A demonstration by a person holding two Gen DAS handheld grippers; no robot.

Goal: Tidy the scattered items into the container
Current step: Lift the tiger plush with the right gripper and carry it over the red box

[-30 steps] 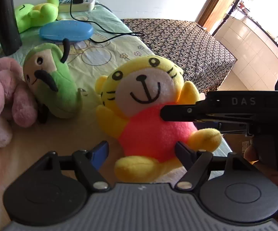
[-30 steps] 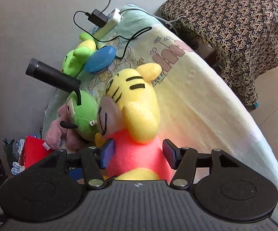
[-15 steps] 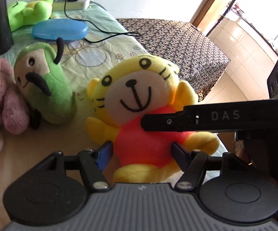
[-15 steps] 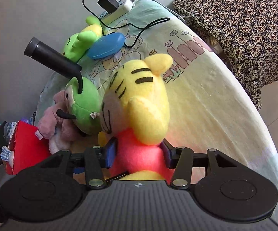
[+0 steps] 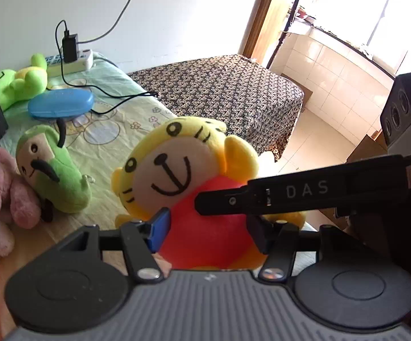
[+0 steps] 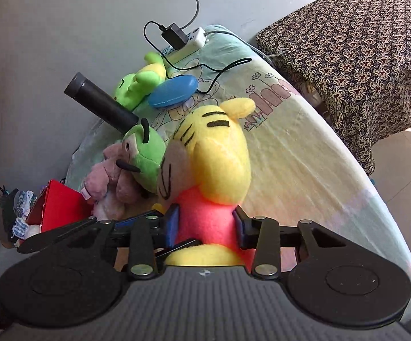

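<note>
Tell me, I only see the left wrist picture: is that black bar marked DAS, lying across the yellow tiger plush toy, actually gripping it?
Observer: Yes. In the right wrist view the right tongs have a pad pressed into each side of the yellow tiger plush toy, on its red body, and the jaws are closing.
Operator: Any container nearby?
Observer: A red box stands just beyond the pink plush toy, towards the wall.

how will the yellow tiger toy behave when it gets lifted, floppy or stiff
Probably soft and light: the tiger toy is plush, and its red body bulges around the closing left gripper and right gripper. The big head above the grip looks likely to flop or nod. The fuzzy fabric should not slip easily.
</note>
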